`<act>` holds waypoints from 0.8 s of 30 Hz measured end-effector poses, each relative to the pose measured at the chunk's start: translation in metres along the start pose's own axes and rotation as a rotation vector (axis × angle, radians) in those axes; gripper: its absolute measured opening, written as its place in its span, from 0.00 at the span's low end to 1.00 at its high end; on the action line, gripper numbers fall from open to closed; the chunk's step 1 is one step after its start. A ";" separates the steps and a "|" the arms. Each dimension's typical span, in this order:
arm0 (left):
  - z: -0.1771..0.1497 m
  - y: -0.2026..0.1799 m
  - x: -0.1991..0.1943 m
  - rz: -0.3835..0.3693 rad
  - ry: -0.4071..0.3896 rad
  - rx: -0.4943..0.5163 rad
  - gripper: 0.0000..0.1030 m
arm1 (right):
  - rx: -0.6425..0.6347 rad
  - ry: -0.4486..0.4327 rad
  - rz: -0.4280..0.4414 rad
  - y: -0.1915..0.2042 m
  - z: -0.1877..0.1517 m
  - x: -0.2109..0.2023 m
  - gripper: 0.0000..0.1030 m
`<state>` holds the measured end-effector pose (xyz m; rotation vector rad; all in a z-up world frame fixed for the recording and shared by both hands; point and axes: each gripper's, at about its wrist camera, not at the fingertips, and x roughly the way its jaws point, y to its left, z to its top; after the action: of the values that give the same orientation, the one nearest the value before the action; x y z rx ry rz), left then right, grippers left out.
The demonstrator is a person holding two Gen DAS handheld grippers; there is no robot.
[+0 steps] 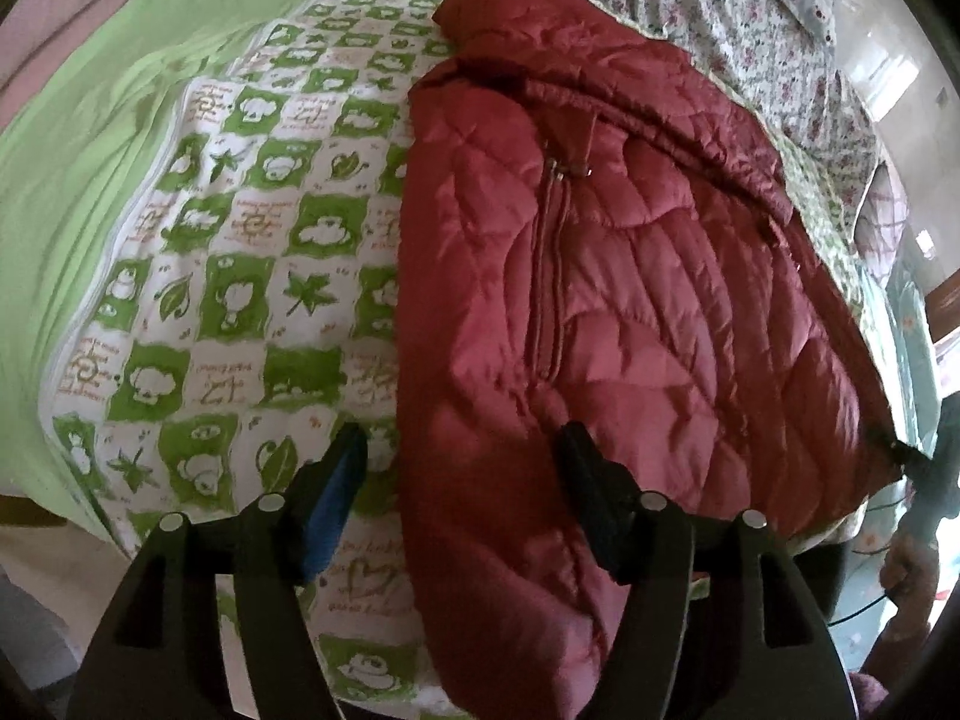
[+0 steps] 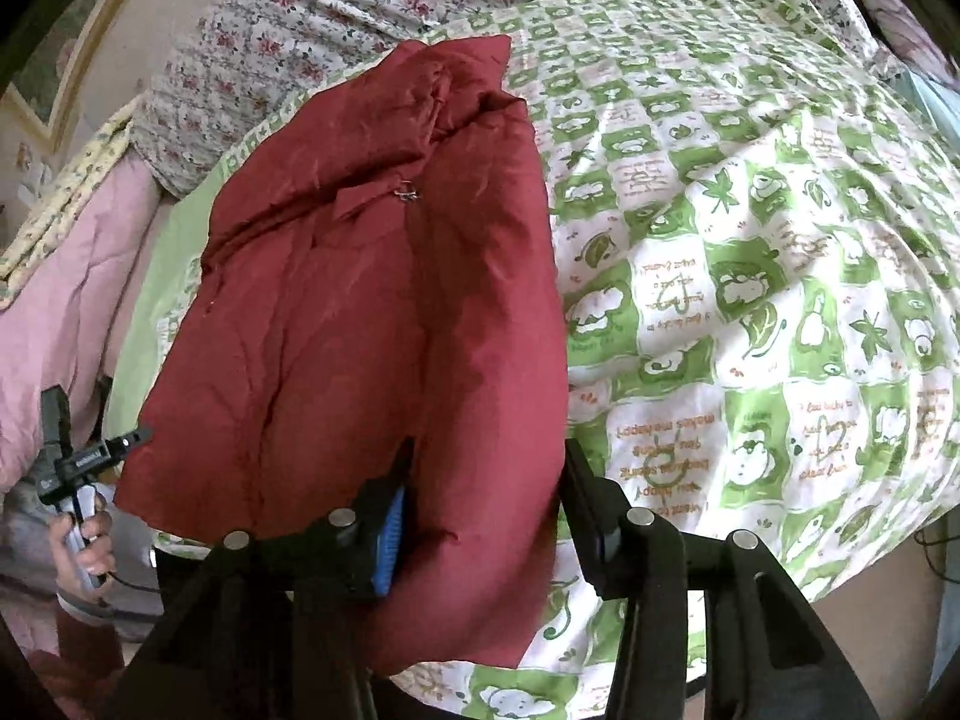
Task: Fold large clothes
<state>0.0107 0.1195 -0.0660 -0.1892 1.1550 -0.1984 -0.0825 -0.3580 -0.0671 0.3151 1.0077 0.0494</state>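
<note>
You are working over a bed spread with a green-and-white checked quilt (image 1: 240,252), with a floral sheet (image 1: 690,6) bunched along its far side and a plain green sheet (image 1: 90,150) at its left edge in the left wrist view. The red puffer jacket (image 1: 600,312) lies on the quilt, collar toward the far side, its zipper pull (image 1: 561,171) showing near the top of the front.

Your left gripper (image 1: 465,444) hangs spread wide above the jacket's near left edge — one finger over the quilt, the other over the red fabric — grasping nothing. Your right gripper (image 2: 483,468) is also spread, with a fold of the jacket's near end bulging up between its fingers; you cannot tell from these views whether the pads press the fabric.

At the left of the right wrist view, your left hand (image 2: 81,546) grips its tool's handle beside a pink blanket (image 2: 54,312).
</note>
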 end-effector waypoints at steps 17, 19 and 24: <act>-0.026 -0.029 -0.002 -0.030 -0.008 0.182 0.45 | -0.021 0.009 0.025 0.009 -0.009 -0.004 0.46; -0.027 -0.031 -0.003 -0.038 -0.012 0.199 0.43 | -0.023 0.008 0.032 0.009 -0.009 -0.003 0.45; -0.026 -0.033 -0.010 -0.060 -0.039 0.203 0.23 | -0.009 -0.019 0.088 0.011 -0.009 -0.011 0.31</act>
<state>-0.0191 0.0889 -0.0595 -0.0485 1.0831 -0.3619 -0.0954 -0.3477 -0.0594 0.3510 0.9740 0.1298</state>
